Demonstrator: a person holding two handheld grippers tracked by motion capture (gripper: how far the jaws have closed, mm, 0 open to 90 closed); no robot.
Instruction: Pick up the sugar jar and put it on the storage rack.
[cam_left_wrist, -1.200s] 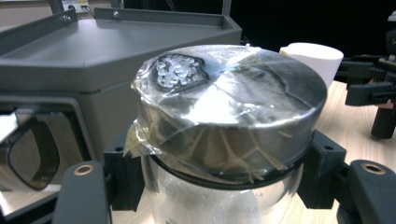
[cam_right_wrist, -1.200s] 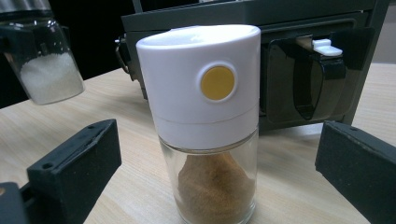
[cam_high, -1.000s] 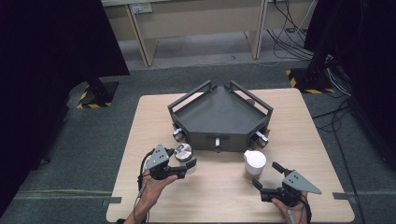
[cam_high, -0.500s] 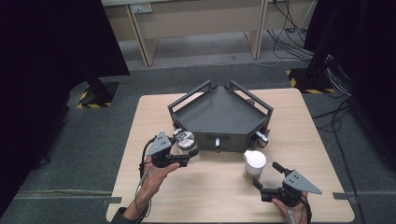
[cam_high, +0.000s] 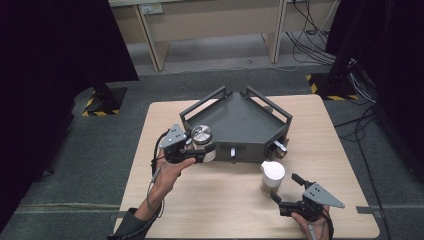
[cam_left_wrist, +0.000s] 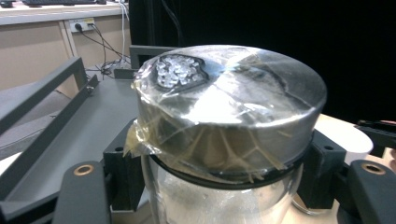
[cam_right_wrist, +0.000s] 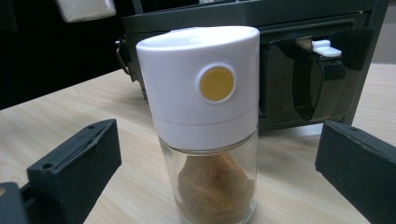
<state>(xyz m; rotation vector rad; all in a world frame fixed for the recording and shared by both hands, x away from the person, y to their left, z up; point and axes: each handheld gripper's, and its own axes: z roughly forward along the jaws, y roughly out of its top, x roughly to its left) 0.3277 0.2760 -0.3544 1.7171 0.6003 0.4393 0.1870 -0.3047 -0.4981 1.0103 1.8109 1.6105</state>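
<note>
Left gripper (cam_high: 200, 152) clamps the silver-lidded glass jar (cam_high: 202, 136), base hidden; right gripper (cam_high: 282, 192), jaws apart, faces the white-capped glass shaker (cam_high: 272, 176) at twelve o'clock.

table (cam_high: 225, 200) | grey floor (cam_high: 75, 165) | cables (cam_high: 310, 30) | hazard-striped stand bases (cam_high: 100, 100)

Grey carpet floor (cam_high: 75, 165), black curtains (cam_high: 45, 75), wooden desk (cam_high: 210, 20).
</note>
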